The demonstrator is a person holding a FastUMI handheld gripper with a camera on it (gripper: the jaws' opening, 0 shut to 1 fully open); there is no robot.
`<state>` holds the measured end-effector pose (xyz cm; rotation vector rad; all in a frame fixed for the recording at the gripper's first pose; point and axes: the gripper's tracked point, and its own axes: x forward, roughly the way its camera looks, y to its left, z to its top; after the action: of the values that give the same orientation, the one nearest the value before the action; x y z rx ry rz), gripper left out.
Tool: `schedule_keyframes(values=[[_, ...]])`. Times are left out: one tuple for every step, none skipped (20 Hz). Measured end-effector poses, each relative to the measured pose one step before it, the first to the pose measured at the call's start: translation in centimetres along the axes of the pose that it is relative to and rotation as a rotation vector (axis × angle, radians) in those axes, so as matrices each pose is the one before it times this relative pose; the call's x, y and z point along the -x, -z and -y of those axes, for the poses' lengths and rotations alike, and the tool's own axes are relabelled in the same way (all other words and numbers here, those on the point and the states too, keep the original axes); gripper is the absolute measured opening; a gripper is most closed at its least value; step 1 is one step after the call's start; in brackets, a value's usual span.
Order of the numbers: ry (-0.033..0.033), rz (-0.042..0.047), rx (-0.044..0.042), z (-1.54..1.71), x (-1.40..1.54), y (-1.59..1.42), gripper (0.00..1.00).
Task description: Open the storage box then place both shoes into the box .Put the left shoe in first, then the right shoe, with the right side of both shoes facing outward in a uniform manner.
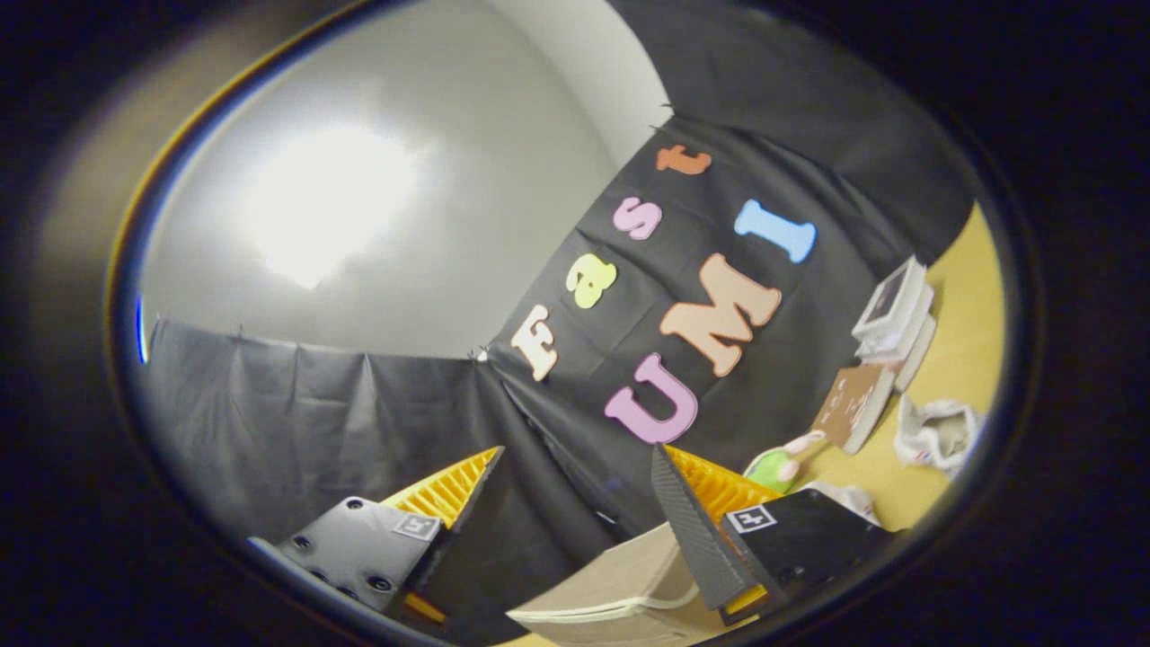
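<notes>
We see a beige shoe (620, 584) at the lower centre of the frame, its pale sole edge turned down toward the bottom. It sits between the two fingers of the tongs (575, 517), closer to the right finger (696, 539), whose inner face lies against the shoe's upper side. The left finger (449, 503) stands apart from the shoe, with dark cloth showing in the gap. So the tongs are spread open, one finger touching, not clamped. Only part of the shoe shows; the rest is cut off at the bottom, and we cannot tell whether it is the left or right shoe.

The whole view is tilted. Behind the fingers hangs the black cloth wall (359, 422), and above it, in the upper left, a pale surface with a bright glare patch (323, 207).

At the right of the frame a yellow-tan bench (961, 305) runs up at a slant. On it: a stack of white boxes (894, 314), a brown flat box (853, 404) leaning just below them, a crumpled white cloth item (939, 431), and a small green and pink toy (782, 463) just beyond the right finger. Another pale object (844, 494) beside the toy is too hidden to identify.
</notes>
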<state>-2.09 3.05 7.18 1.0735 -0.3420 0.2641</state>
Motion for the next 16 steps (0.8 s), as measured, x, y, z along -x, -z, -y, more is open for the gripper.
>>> schedule_keyframes(values=[[0.00479,0.01316,-0.07842,0.226,0.143,0.587,0.98],[0.00628,0.01541,-0.07833,0.422,-0.111,0.359,0.98],[0.00928,0.02137,-0.07717,0.591,-0.061,0.257,0.98],[0.00941,0.02786,-0.06945,0.671,0.14,0.025,0.98],[0.01943,0.02203,-0.05463,0.855,0.309,-0.005,0.98],[0.02374,0.01959,-0.04432,1.048,0.096,-0.098,0.98],[0.02788,0.0162,-0.04272,1.105,0.163,0.055,0.98],[0.02671,0.01818,-0.04229,1.128,-0.039,-0.132,0.98],[0.02651,0.0225,-0.04411,1.045,-0.043,-0.17,0.98],[0.02772,0.02027,-0.0475,1.28,0.045,-0.277,0.97],[0.02743,0.02631,-0.05066,0.877,0.208,-0.362,0.97],[0.02019,0.0254,-0.04768,0.81,-0.054,-0.539,0.96],[0.0254,0.01445,-0.03716,0.549,0.185,-0.207,0.96],[0.04016,0.00525,-0.02308,0.923,-0.026,0.0,0.96],[0.0405,0.00188,-0.01436,1.123,0.125,0.062,0.95],[0.03959,-0.00076,-0.0165,0.999,-0.044,0.104,0.95]])
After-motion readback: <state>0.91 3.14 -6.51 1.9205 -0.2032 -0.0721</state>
